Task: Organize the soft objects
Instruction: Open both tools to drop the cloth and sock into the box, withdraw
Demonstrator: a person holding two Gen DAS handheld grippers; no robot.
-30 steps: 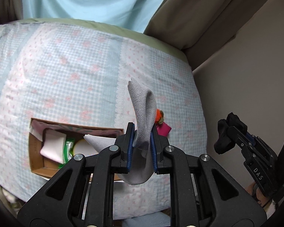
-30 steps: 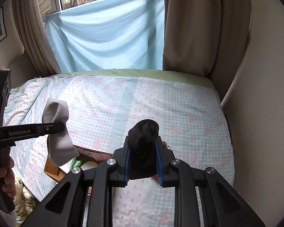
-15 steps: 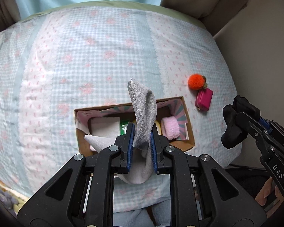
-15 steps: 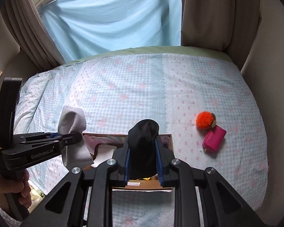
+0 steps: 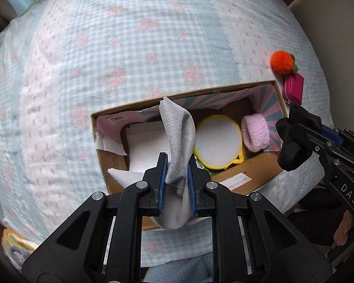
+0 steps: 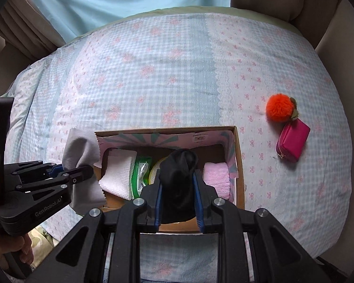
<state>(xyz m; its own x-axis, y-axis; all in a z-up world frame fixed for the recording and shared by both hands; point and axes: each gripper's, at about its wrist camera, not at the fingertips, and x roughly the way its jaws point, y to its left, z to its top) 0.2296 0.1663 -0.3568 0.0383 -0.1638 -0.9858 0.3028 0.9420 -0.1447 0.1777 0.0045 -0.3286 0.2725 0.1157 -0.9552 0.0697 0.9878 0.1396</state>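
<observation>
Holding a grey cloth (image 5: 178,139) pinched in my left gripper (image 5: 177,184), I see it standing up between the fingers over the cardboard box (image 5: 252,172). My right gripper (image 6: 179,202) is clamped on a black sock (image 6: 178,176), also above the box. An orange pompom (image 6: 279,108) and pink pouch (image 6: 292,143) lie on the bed (image 6: 165,70), right of the box.

The black plastic left gripper (image 6: 82,169), seen from the right wrist view, carries the white lettering "GenRobot.AI" along its side. The black plastic right gripper (image 5: 302,129), seen from the left wrist view, bears "DAS" in white. A white label on the brown cardboard box (image 5: 238,179) is too small to read.
</observation>
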